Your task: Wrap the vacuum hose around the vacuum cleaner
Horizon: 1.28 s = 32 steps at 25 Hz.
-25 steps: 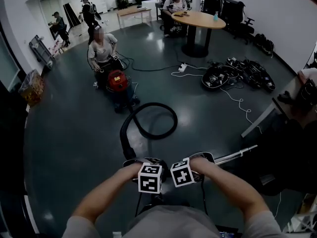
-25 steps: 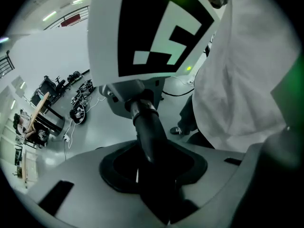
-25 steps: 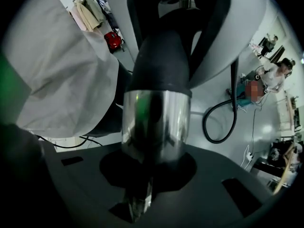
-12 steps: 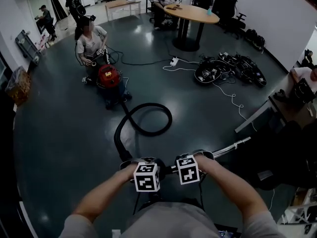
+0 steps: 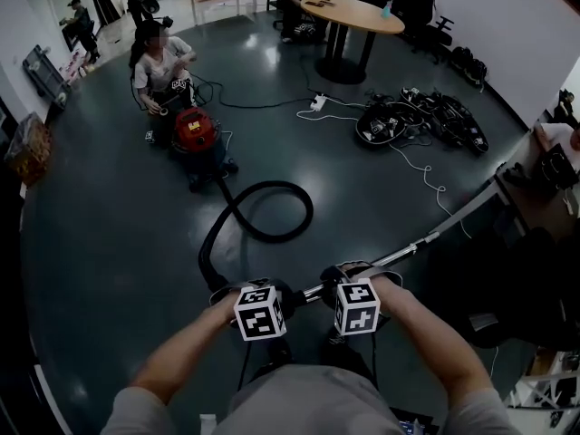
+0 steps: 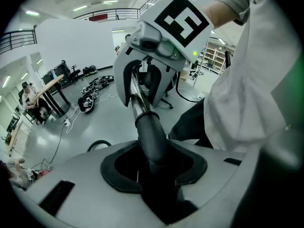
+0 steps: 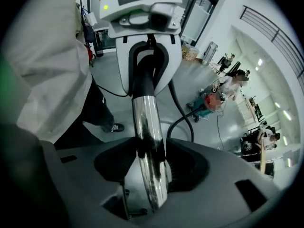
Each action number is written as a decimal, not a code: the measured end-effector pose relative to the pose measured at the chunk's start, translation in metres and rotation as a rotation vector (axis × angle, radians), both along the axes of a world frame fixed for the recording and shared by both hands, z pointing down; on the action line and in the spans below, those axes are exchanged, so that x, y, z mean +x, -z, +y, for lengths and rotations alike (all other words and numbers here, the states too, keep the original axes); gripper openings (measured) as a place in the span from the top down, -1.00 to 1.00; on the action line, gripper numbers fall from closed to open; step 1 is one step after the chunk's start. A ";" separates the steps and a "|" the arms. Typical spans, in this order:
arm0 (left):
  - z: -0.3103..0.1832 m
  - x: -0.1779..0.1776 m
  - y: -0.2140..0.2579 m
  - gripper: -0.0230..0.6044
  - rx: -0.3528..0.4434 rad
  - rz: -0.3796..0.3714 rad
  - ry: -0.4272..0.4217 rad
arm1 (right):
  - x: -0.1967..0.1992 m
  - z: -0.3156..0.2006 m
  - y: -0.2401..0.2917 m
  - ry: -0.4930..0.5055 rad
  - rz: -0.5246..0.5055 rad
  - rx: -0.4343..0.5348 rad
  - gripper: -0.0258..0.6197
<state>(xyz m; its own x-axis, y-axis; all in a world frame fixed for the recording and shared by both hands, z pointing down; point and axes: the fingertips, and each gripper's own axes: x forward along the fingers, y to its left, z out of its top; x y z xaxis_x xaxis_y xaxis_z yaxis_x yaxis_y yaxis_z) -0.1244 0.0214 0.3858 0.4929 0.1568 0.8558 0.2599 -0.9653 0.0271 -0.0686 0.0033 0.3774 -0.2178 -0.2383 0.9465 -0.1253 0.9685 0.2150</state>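
The red vacuum cleaner (image 5: pixel 193 132) stands on the dark floor at the far left. Its black hose (image 5: pixel 272 211) lies in a loop and runs back to my hands. My left gripper (image 5: pixel 261 290) (image 6: pixel 152 167) is shut on the hose's black cuff (image 6: pixel 151 137). The chrome wand (image 5: pixel 408 247) (image 7: pixel 149 146) joins that cuff and sticks out to the right. It passes between the jaws of my right gripper (image 5: pixel 352 284) (image 7: pixel 149 175), which have just been opening; a gap shows beside the wand. The two grippers face each other closely.
A person (image 5: pixel 159 62) sits right behind the vacuum cleaner. A round wooden table (image 5: pixel 349 12) with people stands at the back. A pile of black cables and bags (image 5: pixel 412 120) with a white cord lies to the right. A desk (image 5: pixel 535 198) borders the right side.
Both grippers have moved forward along the floor with the cuff and wand. The wand's far end has swung nearer. The right gripper's cube has shifted right, away from the left one.
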 end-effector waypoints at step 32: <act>-0.068 0.123 -0.015 0.44 0.050 -0.076 0.468 | 0.175 -0.096 -0.060 -1.355 -1.482 -0.816 -0.09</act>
<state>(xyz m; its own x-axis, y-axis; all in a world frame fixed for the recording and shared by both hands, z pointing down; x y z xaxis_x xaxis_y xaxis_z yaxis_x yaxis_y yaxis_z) -0.0011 -0.0462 0.4012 0.4368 -0.1097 0.8929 -0.2045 -0.9787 -0.0202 0.1060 -0.0924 0.4379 -0.7814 -0.5775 0.2363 -0.2695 -0.0292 -0.9626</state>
